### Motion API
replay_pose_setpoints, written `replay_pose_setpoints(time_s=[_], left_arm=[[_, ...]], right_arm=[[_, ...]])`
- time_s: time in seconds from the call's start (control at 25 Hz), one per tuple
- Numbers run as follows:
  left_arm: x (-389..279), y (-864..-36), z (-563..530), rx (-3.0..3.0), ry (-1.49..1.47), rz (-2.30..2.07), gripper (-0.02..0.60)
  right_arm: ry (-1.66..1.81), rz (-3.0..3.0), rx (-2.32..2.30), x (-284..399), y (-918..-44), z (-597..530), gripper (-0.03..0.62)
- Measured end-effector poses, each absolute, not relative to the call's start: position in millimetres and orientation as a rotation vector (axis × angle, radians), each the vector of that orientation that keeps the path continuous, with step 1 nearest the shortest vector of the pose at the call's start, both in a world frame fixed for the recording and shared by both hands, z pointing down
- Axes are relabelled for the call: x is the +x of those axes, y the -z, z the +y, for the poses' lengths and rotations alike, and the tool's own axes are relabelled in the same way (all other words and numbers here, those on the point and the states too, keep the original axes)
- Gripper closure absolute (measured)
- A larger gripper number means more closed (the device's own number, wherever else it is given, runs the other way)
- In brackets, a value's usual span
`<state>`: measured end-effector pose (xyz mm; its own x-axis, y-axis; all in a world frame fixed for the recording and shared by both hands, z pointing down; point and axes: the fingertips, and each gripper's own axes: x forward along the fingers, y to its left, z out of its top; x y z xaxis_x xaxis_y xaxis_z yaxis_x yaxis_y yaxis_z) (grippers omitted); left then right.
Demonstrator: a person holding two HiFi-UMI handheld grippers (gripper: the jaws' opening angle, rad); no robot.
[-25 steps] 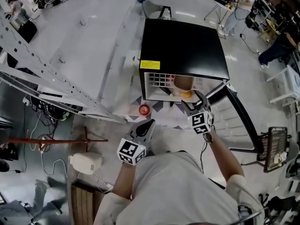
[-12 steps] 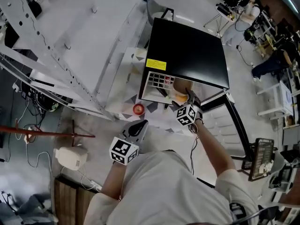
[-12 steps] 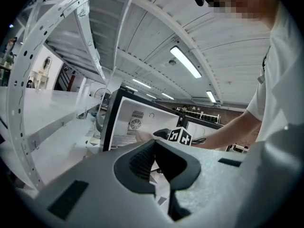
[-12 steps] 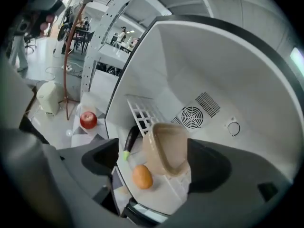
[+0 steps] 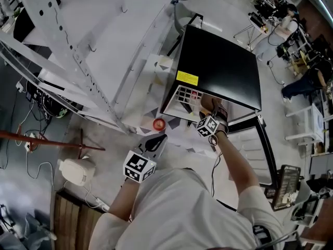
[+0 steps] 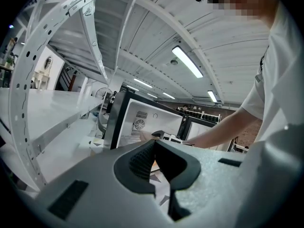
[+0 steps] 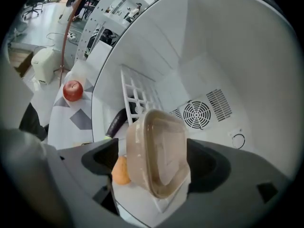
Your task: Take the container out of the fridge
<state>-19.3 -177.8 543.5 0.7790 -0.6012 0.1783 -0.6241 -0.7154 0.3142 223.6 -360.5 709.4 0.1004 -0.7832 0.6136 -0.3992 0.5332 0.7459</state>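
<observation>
Evidently this is the reach-in: the fridge (image 5: 218, 66) stands with its door (image 5: 255, 139) swung aside, and the right gripper (image 5: 214, 113) is pushed into the opening. Its jaws have just been opening and now stand as wide as they go. The container (image 7: 156, 151) sits between them, still inside the fridge on the white floor in front of the fan grille. A gap shows on the left side, where an orange (image 7: 121, 171) peeks past the jaw, so I judge nothing is clamped yet. The wide spread suits the tub's broad body and leaves room to slide along both sides before squeezing. Closing will need care, as the orange lies just beside the container and could be nudged. A dark vegetable (image 7: 115, 121) and a white rack (image 7: 137, 96) lie further in, clear of the jaws. The left gripper (image 5: 158, 139) is held back outside near the apple (image 5: 159, 123), jaws together and empty, out of the way since one hand is enough here
</observation>
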Motion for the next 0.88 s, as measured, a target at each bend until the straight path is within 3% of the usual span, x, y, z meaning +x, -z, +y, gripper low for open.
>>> replay_pose_setpoints(time_s=[0.12, 0.24, 0.36, 0.88], left_arm=[[-20, -546, -178, 2.608, -0.096, -0.929, 0.577], [-22, -547, -180, 2.604, -0.095, -0.930, 0.577], [-25, -549, -181, 2.598, -0.100, -0.933, 0.577], [-29, -551, -178, 2.605, -0.106, -0.909, 0.577]], right_arm=[[0.400, -1.484, 1.056, 227, -711, -367, 0.139], [0.396, -1.459, 1.074, 232, -712, -372, 0.182], [0.411, -1.421, 1.050, 236, -715, -370, 0.298], [0.425, -1.573, 1.084, 212, -693, -353, 0.338]])
